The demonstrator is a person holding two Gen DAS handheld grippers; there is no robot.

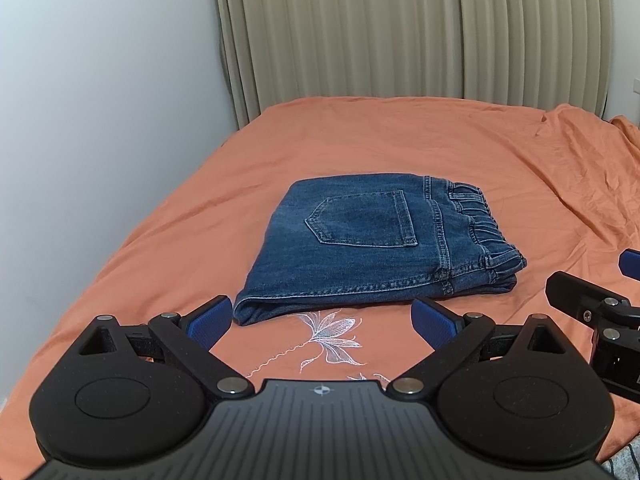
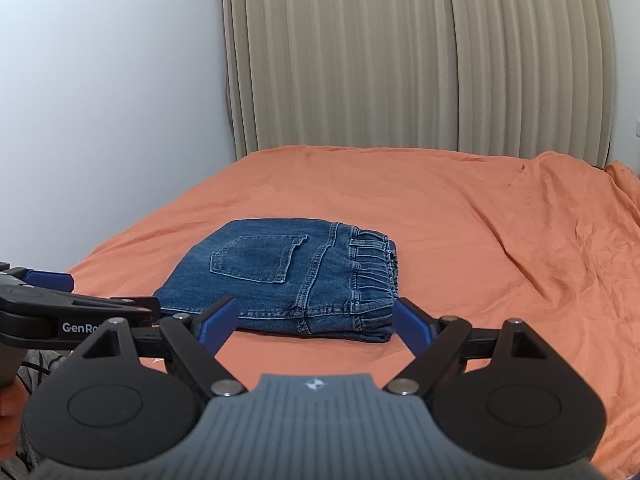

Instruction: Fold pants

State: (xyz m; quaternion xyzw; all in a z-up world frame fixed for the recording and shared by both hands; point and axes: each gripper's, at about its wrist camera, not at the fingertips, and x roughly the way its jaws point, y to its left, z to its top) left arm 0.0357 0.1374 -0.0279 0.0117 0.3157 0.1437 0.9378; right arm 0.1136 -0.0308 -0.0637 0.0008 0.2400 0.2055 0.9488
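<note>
Blue denim pants lie folded into a compact rectangle on the orange bed sheet, back pocket up, elastic waistband to the right. My left gripper stands open just in front of the fold's near edge, with nothing between its blue pads. In the right wrist view the same folded pants lie ahead, and my right gripper is open just short of the near edge, empty. The right gripper's side shows in the left wrist view as a black body; the left gripper's body shows at the left of the right wrist view.
A white wall borders the bed on the left and beige pleated curtains hang behind it. The sheet is rumpled at the far right. A white embroidered flower marks the sheet near me. A patterned sleeve shows lower left.
</note>
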